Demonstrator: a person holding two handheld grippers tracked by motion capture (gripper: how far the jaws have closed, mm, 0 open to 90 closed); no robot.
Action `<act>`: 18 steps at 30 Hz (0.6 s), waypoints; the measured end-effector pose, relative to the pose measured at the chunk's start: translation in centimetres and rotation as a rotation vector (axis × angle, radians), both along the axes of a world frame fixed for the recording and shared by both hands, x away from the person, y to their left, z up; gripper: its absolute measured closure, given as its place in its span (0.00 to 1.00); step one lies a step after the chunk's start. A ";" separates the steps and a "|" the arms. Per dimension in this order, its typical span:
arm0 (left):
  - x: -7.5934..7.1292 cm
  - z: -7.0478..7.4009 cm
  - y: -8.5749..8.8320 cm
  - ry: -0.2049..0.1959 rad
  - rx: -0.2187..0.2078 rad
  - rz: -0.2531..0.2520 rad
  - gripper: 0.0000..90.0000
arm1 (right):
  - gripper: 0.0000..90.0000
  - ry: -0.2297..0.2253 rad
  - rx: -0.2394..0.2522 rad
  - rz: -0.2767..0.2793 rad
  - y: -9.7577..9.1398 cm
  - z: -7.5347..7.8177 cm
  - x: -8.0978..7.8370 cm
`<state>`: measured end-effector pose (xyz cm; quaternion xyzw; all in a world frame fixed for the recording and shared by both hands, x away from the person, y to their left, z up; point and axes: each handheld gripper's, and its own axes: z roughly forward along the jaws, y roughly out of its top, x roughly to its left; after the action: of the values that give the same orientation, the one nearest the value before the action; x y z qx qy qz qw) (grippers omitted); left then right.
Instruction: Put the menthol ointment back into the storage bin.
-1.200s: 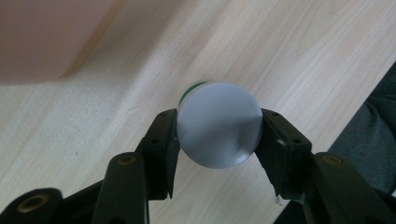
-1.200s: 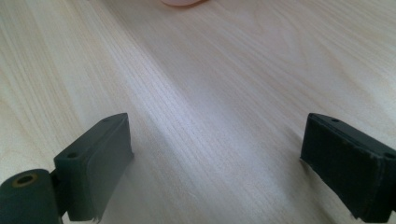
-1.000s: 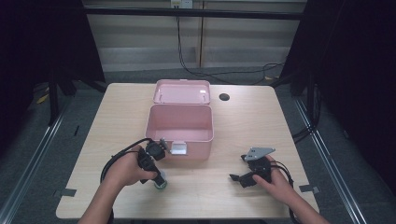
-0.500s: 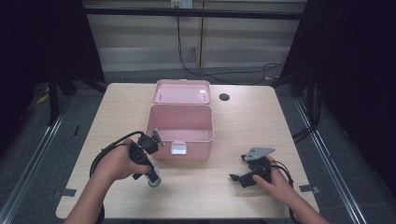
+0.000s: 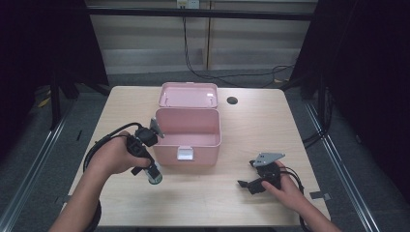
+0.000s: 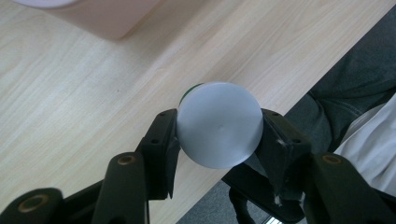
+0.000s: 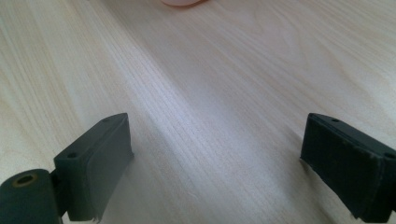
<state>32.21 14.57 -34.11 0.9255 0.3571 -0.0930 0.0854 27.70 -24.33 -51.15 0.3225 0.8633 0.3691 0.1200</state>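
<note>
A small round can with a flat silver end and a green side sits clamped between the black jaws of my left gripper. In the high view the left gripper points down and holds the can just above the wooden table, in front of the left corner of the open pink box. My right gripper rests low on the table at the right. Its jaws stand wide apart over bare wood, with nothing between them.
The pink box's lid lies folded back behind it. A dark round hole is in the table's far side. A corner of the pink box is ahead of the left gripper. Black cables trail from both grippers.
My left hand has lifted the can up off the table and drawn it a little to the left. The right gripper has stayed where it was.
</note>
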 end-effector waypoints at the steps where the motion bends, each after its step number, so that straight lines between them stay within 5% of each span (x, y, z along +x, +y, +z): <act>1: 0.1 0.3 0.0 0.001 0.002 0.002 0.56 | 0.09 0.002 0.000 -0.001 0.0 0.0 0.0; 18: 2.1 3.4 0.8 -0.010 0.012 0.084 0.56 | 0.09 0.001 -0.001 0.001 0.0 0.0 0.0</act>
<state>34.28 15.32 -30.74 0.9106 0.3958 -0.0825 0.0854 27.70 -24.34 -51.14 0.3224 0.8637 0.3686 0.1194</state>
